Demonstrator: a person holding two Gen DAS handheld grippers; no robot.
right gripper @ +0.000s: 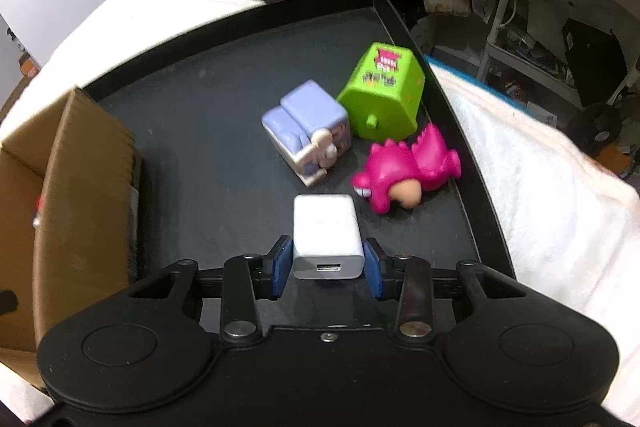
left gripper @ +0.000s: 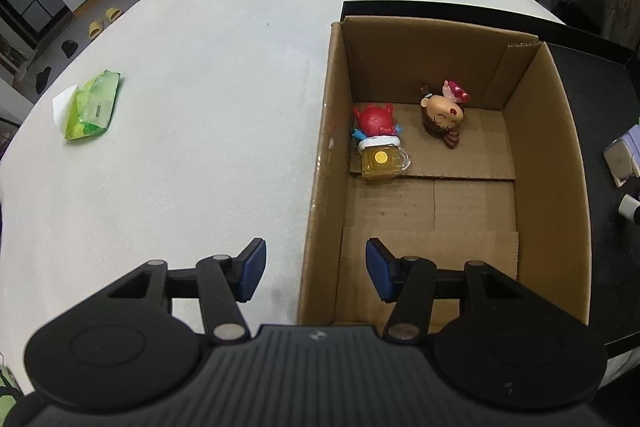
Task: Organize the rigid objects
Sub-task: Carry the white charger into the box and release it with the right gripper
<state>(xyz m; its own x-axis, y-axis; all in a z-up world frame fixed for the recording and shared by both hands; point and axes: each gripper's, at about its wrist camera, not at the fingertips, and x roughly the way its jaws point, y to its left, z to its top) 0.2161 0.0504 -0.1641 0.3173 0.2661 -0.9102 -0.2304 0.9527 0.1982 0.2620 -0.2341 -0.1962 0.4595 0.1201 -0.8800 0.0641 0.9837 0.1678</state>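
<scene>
Right now the right gripper (right gripper: 327, 263) is squeezing a white charger block (right gripper: 326, 231) between its 2 blue pads (right gripper: 281, 266). It is a small box with round corners, a gray end and a little plug slot facing the camera, and it is sitting just above the black tray (right gripper: 192, 155). Near it on the tray, 3 toys are lying close together: a purple block toy (right gripper: 308, 131), a green box toy (right gripper: 386, 93) tipped on its side, and a pink dinosaur toy (right gripper: 408, 171) lying down beside the tray's right wall. The left gripper (left gripper: 316, 269) is hanging wide open with nothing in it, over the near left edge of the cardboard box (left gripper: 320, 163). Inside that box, 2 toys are lying at the far end: a red figure (left gripper: 376, 121) touching a little yellow mug (left gripper: 382, 159), and a brown-haired doll head (left gripper: 442, 117) just beside them. A green packet (left gripper: 94, 105) is resting well apart on the white cloth (left gripper: 200, 147).
</scene>
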